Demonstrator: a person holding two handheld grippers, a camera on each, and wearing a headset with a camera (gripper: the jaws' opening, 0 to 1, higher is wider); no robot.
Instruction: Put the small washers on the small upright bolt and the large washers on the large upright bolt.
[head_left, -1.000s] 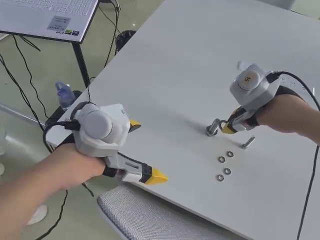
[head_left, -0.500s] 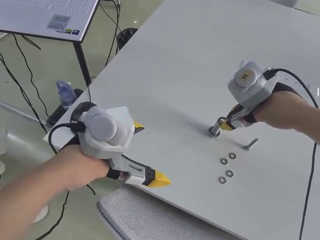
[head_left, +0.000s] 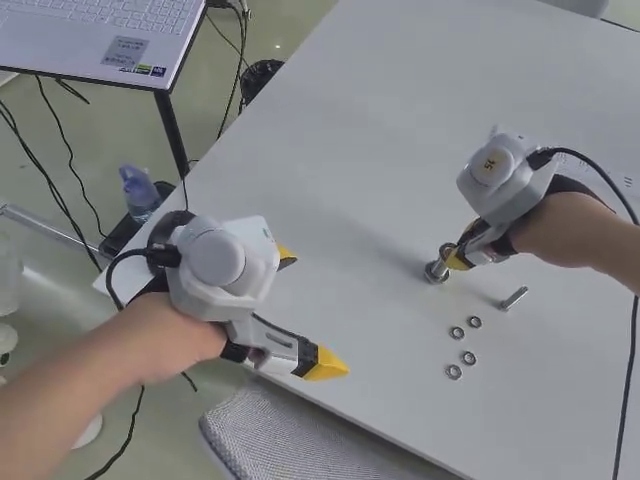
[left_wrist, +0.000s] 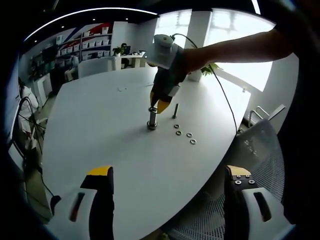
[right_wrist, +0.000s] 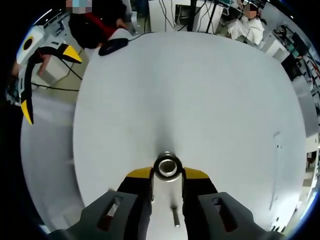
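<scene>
Steel, light, stiff and slippery: so we judged the four small washers (head_left: 457, 332) lying on the near right of the table (head_left: 380, 120), best nipped across the rim. The right gripper (head_left: 452, 262) was pinching a ring (right_wrist: 167, 166), seemingly a large washer, atop the large bolt (left_wrist: 151, 120) standing upright. Its own view showed the ring's open hole, which the head view did not. The left gripper (left_wrist: 167, 172) hung spread and empty at the near edge. The small bolt (head_left: 513, 298) lay just right of the large one.
</scene>
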